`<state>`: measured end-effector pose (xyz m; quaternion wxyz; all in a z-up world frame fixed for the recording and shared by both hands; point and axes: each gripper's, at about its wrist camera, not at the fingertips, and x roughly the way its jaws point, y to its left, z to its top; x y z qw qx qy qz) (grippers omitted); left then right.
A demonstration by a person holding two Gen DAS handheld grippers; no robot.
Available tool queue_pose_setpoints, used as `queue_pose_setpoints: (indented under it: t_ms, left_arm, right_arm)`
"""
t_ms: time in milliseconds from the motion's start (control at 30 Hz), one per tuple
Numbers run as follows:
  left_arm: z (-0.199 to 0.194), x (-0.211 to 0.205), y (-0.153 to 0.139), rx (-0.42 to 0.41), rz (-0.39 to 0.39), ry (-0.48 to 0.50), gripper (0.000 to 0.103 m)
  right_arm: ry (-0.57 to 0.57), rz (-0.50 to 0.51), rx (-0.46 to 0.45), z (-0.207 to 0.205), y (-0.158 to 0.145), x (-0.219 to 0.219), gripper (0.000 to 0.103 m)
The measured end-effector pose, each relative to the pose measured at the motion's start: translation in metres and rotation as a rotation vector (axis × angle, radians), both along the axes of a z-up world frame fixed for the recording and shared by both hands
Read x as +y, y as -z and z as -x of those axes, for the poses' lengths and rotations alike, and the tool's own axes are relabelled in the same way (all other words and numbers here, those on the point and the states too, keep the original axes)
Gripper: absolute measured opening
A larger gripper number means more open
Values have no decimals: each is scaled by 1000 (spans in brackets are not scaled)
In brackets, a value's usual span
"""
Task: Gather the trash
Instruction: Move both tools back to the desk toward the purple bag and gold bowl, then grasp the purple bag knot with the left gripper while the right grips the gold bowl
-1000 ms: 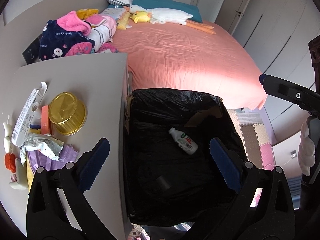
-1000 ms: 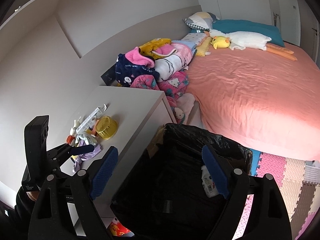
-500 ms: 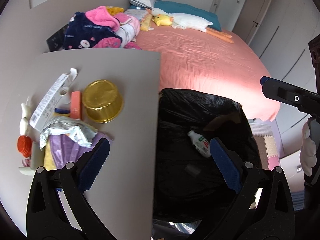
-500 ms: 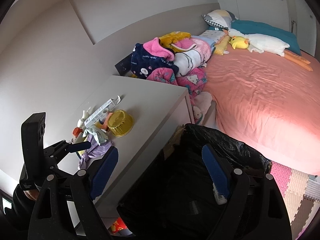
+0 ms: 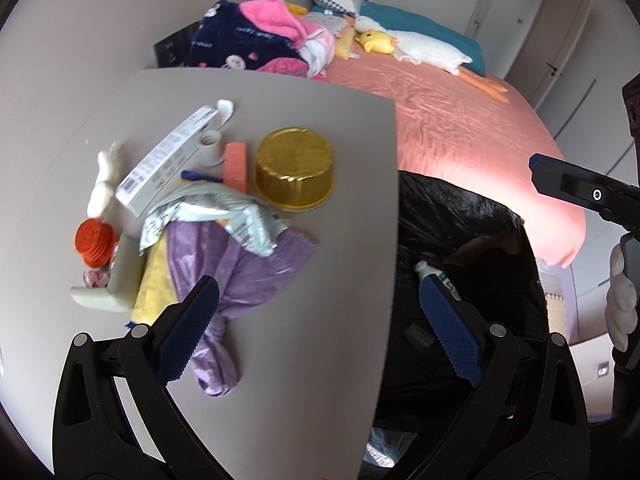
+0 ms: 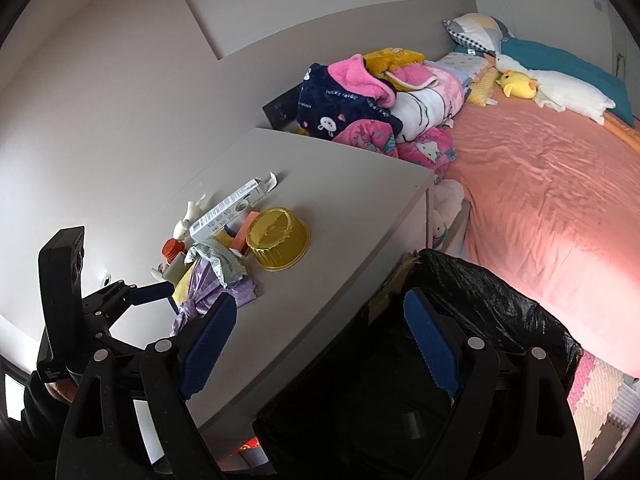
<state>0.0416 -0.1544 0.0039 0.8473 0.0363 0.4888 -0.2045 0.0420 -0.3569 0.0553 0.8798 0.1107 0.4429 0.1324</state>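
Trash lies in a heap on the grey cabinet top [image 5: 312, 320]: a gold foil cup [image 5: 295, 168], a purple bag [image 5: 236, 272], a crumpled white wrapper [image 5: 224, 216], a long white carton [image 5: 168, 160], a pink eraser-like block [image 5: 236, 166] and an orange cap [image 5: 94, 240]. A bin lined with a black bag [image 5: 460, 220] stands right of the cabinet and holds a small white bottle [image 5: 434, 274]. My left gripper [image 5: 316, 336] is open and empty, over the cabinet's right edge, near the purple bag. My right gripper [image 6: 316, 348] is open and empty above the bin [image 6: 492, 312] and cabinet edge.
A bed with a pink sheet [image 5: 460, 120] lies behind the bin, with piled blankets [image 5: 256, 44] and a duck plush [image 5: 400, 46] at its head. Foam floor mats [image 6: 600, 392] lie to the right of the bin. The wall runs left of the cabinet.
My left gripper has swung left, from over the bin to over the cabinet and the trash heap. My right gripper has also shifted left a little. Both stay open.
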Motion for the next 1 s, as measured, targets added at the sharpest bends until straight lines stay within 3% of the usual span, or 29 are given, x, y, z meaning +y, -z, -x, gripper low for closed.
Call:
queue_pose_setpoints:
  t_ms: [400, 700, 867, 1000]
  left_arm:
    - [-9, 44, 28, 38, -47, -121, 96]
    - [-22, 62, 45, 84, -26, -141, 78]
    - [-23, 65, 49, 94, -14, -147, 60]
    - [-21, 68, 49, 90, -5, -153, 52]
  right_arm:
    - [-54, 39, 18, -28, 20, 44, 86]
    - [-77, 83, 54, -55, 38, 70, 86]
    - [-93, 101, 76, -74, 48, 83, 86]
    - [-105, 119, 84, -88, 56, 93, 86]
